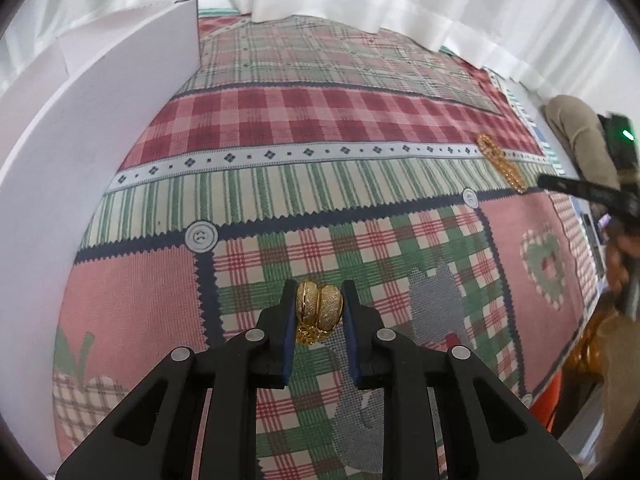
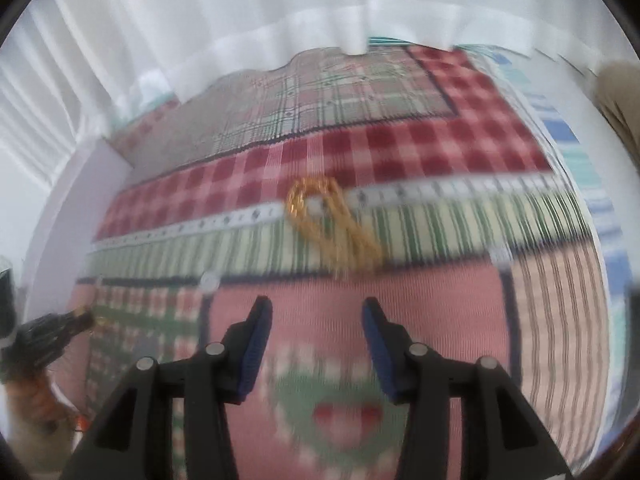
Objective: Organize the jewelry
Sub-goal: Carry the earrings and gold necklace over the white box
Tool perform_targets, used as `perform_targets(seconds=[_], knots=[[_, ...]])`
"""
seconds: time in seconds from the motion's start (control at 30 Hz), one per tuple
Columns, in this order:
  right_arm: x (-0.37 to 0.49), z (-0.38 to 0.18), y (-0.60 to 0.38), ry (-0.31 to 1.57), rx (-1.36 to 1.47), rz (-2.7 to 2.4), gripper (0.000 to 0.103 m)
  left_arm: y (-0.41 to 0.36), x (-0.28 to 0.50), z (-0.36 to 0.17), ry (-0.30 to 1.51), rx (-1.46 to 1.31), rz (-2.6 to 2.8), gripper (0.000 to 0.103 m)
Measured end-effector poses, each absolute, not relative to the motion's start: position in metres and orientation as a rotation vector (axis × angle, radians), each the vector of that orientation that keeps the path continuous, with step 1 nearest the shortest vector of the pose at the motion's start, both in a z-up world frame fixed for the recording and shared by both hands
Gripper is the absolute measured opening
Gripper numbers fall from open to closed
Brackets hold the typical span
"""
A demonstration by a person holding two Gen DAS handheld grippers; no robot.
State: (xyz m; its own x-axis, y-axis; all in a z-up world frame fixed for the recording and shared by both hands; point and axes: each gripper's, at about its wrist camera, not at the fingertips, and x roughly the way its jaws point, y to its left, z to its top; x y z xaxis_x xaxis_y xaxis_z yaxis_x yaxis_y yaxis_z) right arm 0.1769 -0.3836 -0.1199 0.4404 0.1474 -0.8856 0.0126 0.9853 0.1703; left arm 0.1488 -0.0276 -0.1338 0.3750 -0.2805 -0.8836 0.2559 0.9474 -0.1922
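The left tongs (image 1: 319,306) pinch gold earrings (image 1: 319,307) between their tips, low over the patchwork cloth (image 1: 320,128). The right tongs (image 2: 317,314) are spread wide, pointing down at the cloth, with a gold chain (image 2: 334,222) lying just ahead of them.

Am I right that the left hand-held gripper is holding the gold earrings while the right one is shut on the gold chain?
Not quite. The left hand-held gripper does hold the gold earrings, but the right hand-held gripper is open and empty. The right wrist view shows the gold chain lying on the patchwork cloth ahead of its fingers.
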Motion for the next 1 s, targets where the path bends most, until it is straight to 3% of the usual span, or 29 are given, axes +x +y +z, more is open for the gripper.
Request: perform_targets(seconds=[0.17, 0.27, 0.3, 0.33, 0.37, 0.57, 1.0], knots=[[0.234, -0.144, -0.365, 1.178, -0.06, 0.164, 0.064, -0.03, 0.148, -0.132, 1.142, -0.013, -0.334, 0.02], [0.252, -0.165, -0.359, 1.245, -0.157, 0.177, 0.065, -0.031, 0.149, -0.132, 1.152, -0.004, -0.332, 0.02], [0.254, -0.166, -0.359, 1.222, -0.167, 0.182, 0.061, -0.03, 0.149, -0.132, 1.155, -0.005, -0.332, 0.02], [0.255, -0.166, -0.359, 1.222, -0.152, 0.184, 0.044, -0.03, 0.149, -0.132, 1.16, -0.011, -0.332, 0.02], [0.256, -0.164, -0.361, 1.219, -0.128, 0.178, 0.015, -0.03, 0.15, -0.13, 1.161, -0.017, -0.335, 0.02], [0.241, -0.137, -0.36, 1.177, -0.02, 0.208, 0.014, -0.021, 0.142, -0.094, 1.122, -0.062, -0.353, 0.02], [0.19, 0.001, -0.28, 0.969, 0.085, 0.48, 0.014, 0.068, 0.107, 0.039, 1.002, -0.267, -0.348, 0.02]])
